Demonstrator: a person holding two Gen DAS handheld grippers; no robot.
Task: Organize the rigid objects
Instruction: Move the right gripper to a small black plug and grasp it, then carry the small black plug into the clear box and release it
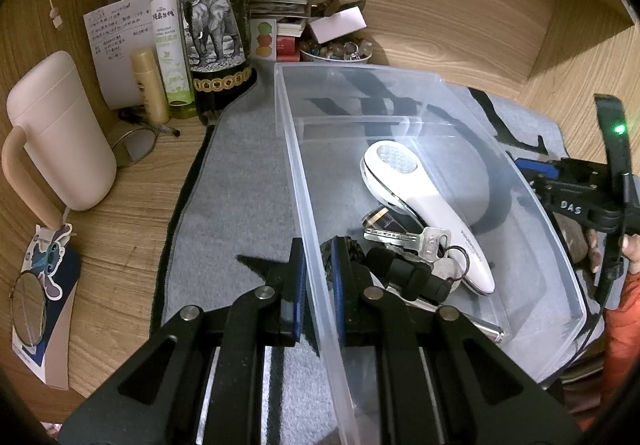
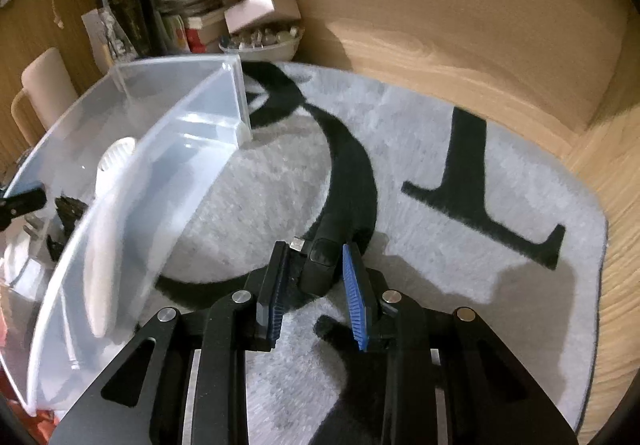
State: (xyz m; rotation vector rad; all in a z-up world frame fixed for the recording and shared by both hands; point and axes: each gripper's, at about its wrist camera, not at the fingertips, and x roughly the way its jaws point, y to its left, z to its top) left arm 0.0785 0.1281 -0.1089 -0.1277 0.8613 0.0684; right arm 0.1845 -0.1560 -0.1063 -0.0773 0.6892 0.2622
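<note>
A clear plastic bin (image 1: pixel 360 71) stands on a grey rug with black letters (image 2: pixel 440 205). My left gripper (image 1: pixel 319 245) is shut on the bin's left wall, one blue pad on each side of it. Inside the bin lie a white handheld device (image 1: pixel 420 197), a bunch of keys (image 1: pixel 412 239) and some black items. To the right of the bin (image 2: pixel 180 133), a small black device with a silver tip (image 2: pixel 320 265) lies on the rug. My right gripper (image 2: pixel 314 249) is shut on it, its blue pads against both sides.
A pink mug (image 1: pixel 60 133), a dark bottle with an elephant label (image 1: pixel 216 37), a green spray bottle (image 1: pixel 168 45) and a bowl of beads (image 1: pixel 336 51) crowd the desk's back left. A round mirror (image 1: pixel 28 309) lies at the left. Wooden walls enclose the desk. A person's hand (image 1: pixel 632 249) shows at the right edge.
</note>
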